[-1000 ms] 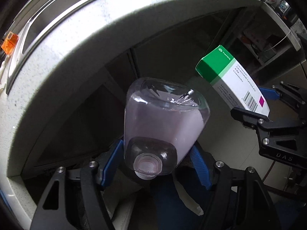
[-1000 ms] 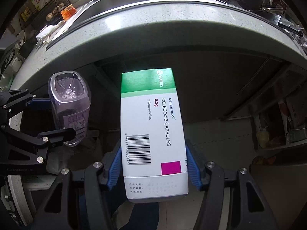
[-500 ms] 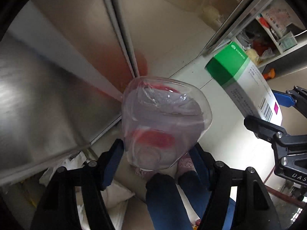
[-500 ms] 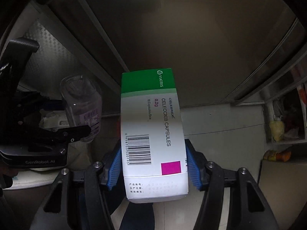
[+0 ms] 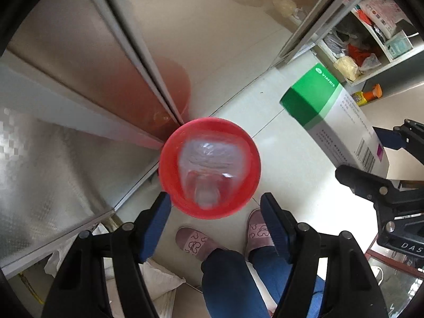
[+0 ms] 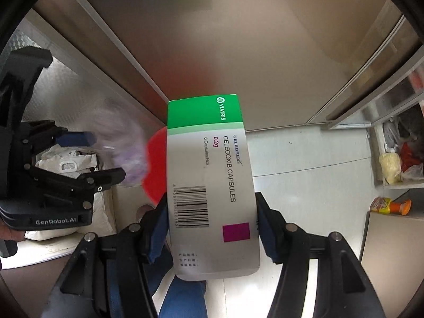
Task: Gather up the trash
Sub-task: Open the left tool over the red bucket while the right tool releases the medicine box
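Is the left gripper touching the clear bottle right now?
Apart. In the left wrist view the clear bottle sits blurred over the red bin, with open space between it and both pads of the left gripper.

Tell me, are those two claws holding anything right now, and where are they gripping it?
The right gripper clamps the medicine box by its long side edges. The left gripper holds nothing; the clear bottle is free.

Black tool (image 5: pixel 213 213) with blue pads (image 5: pixel 156 221); blue jeans (image 5: pixel 230 283), mauve slippers (image 5: pixel 194 242).
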`<state>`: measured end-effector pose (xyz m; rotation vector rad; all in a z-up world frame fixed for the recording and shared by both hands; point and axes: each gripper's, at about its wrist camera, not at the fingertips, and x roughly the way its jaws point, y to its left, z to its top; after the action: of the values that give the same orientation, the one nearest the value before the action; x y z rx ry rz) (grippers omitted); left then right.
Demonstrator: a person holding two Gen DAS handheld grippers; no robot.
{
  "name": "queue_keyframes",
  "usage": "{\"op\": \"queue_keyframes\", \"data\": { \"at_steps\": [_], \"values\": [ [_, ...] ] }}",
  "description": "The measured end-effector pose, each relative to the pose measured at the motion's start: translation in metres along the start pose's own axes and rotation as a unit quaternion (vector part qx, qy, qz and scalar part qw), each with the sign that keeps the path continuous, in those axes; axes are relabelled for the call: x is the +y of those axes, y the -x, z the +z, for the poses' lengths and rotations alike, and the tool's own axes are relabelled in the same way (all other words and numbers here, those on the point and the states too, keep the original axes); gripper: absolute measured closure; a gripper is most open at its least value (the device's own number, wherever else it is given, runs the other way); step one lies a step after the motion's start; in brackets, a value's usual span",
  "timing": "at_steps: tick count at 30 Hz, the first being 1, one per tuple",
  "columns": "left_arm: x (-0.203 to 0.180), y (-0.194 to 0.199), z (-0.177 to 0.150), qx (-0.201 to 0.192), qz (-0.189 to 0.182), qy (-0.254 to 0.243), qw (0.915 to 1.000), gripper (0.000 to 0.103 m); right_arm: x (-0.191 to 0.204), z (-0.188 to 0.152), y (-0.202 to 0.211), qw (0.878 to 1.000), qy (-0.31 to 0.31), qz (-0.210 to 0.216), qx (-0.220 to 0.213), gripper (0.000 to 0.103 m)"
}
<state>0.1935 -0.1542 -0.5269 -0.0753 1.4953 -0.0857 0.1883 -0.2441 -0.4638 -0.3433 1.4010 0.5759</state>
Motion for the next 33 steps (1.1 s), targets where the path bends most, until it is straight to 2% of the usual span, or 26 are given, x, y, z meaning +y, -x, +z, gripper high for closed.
{"op": "queue_keyframes", "data": {
  "at_steps": [2, 4, 5, 7, 10, 13, 18, 28, 33],
  "values": [
    [-0.001, 0.000, 0.001, -0.004, 0.008, -0.007, 0.9999, 0.033, -0.002, 0.001, 0.001, 1.000, 0.000, 0.001, 0.000, 0.046],
    [-0.001, 0.002, 0.001, -0.004, 0.011, -0.010, 0.9999, 0.023, 0.000, 0.002, 0.002, 1.000, -0.001, 0.002, 0.001, 0.046],
    [-0.002, 0.002, 0.001, -0.006, 0.012, -0.008, 0.9999, 0.019, 0.015, 0.001, 0.003, 1.000, -0.002, 0.003, 0.001, 0.046],
    [0.000, 0.003, 0.001, -0.009, 0.006, 0.000, 0.9999, 0.019, 0.012, 0.004, 0.000, 1.000, -0.002, 0.002, 0.000, 0.046],
    [0.004, 0.006, -0.003, -0.009, -0.004, 0.008, 0.9999, 0.013, 0.016, 0.002, -0.001, 1.000, 0.000, 0.003, -0.001, 0.046],
    [0.004, 0.012, -0.008, -0.013, 0.006, -0.001, 0.9999, 0.000, 0.019, 0.002, -0.002, 1.000, 0.006, 0.004, 0.000, 0.046],
    [0.008, 0.017, -0.016, -0.012, 0.011, -0.002, 0.9999, 0.000, 0.023, 0.004, -0.007, 1.000, 0.019, 0.008, 0.005, 0.046],
    [0.043, 0.005, -0.039, 0.004, 0.019, 0.040, 0.9990, 0.000, 0.056, 0.013, -0.038, 0.998, 0.050, 0.014, 0.021, 0.046],
    [0.052, 0.002, -0.047, 0.010, 0.020, 0.054, 0.9983, 0.000, 0.073, 0.014, -0.048, 0.998, 0.062, -0.005, 0.029, 0.045]
  ]
}}
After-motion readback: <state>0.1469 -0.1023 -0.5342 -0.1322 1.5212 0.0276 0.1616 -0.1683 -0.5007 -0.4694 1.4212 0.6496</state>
